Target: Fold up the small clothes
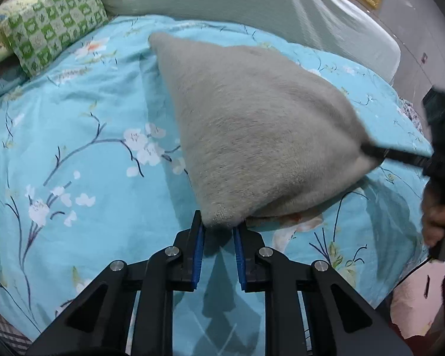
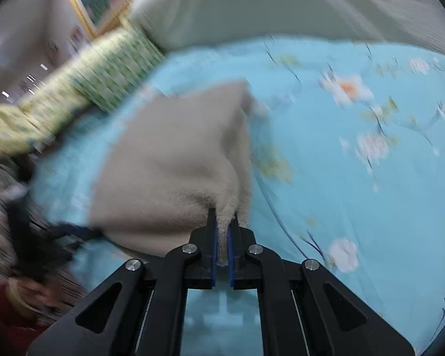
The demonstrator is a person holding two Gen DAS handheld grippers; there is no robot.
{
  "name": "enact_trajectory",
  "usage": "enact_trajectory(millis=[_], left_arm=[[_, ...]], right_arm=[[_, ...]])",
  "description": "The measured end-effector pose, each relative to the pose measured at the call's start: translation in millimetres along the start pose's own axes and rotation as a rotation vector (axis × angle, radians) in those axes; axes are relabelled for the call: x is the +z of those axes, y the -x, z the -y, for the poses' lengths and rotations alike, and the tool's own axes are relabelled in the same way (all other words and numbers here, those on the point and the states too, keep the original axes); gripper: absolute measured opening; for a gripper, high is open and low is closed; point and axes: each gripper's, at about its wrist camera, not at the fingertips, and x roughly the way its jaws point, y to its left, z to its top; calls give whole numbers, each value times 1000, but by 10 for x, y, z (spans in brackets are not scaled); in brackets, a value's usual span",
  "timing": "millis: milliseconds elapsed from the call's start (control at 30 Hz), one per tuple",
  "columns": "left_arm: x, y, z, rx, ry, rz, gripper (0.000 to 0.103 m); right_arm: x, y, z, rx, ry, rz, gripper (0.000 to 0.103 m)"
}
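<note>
Both claws pinch the grey garment point(image 1: 252, 124) over the bed point(image 1: 74, 154): left claw point(image 1: 219, 231) and right claw point(image 2: 222, 231) each grip 1 corner. Keep the edge taut; lift evenly.

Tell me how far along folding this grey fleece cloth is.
Early. Done: both tongs have a corner of the grey fleece cloth; the left tongs at the near corner, the right tongs clamped on another. In hand: lifting it off the floral bedsheet. Left: no finished fold shows yet.
</note>
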Motion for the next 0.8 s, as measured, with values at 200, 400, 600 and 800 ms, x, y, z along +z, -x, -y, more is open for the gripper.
enact_trajectory(millis=[200, 400, 600, 800], left_arm=[[-29, 34, -121, 20, 21, -26, 12], [-24, 279, -249, -9, 57, -23, 12], [349, 409, -81, -108, 32, 64, 24], [751, 130, -32, -132, 64, 81, 31]], right_arm=[[-100, 25, 103, 6, -55, 39, 6], [-114, 302, 144, -1, -108, 71, 22], [151, 565, 6, 75, -114, 183, 22], [611, 171, -273, 127, -65, 164, 22]])
